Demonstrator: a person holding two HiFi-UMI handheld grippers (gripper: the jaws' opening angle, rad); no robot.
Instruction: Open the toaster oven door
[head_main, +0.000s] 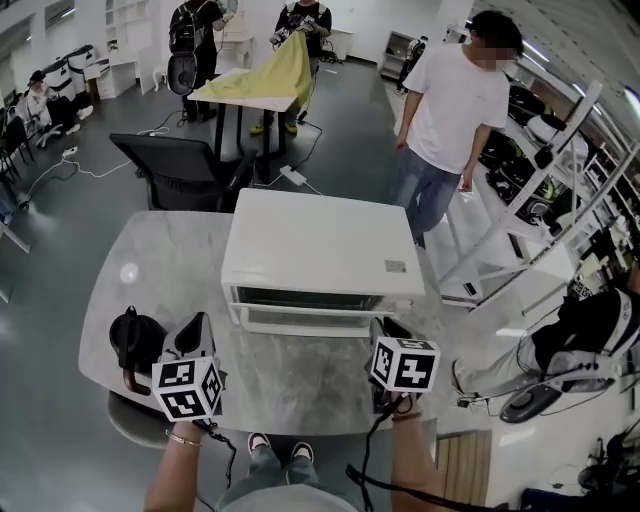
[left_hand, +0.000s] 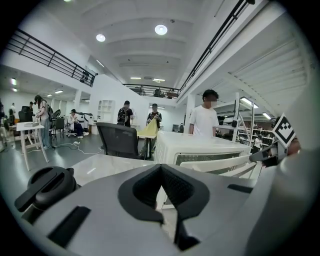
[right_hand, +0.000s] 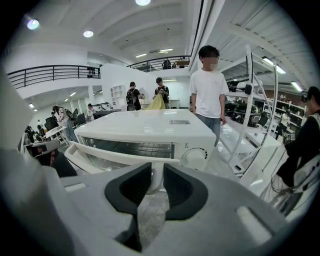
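A white toaster oven (head_main: 320, 250) stands on the marble table (head_main: 160, 270), its glass front facing me. Its door (head_main: 310, 318) hangs tilted outward, partly open. In the right gripper view the white door handle (right_hand: 125, 155) runs across just past the jaws, and a piece of it sits in the narrow gap between them. My right gripper (right_hand: 154, 175) is shut on that handle near the door's right end (head_main: 385, 335). My left gripper (head_main: 195, 330) hovers over the table left of the door, shut and empty (left_hand: 162, 172).
A black lidded object (head_main: 135, 340) lies on the table by my left gripper. A black office chair (head_main: 185, 170) stands behind the table's far left. A person in a white shirt (head_main: 455, 110) stands at the far right, beside white shelving (head_main: 540, 200).
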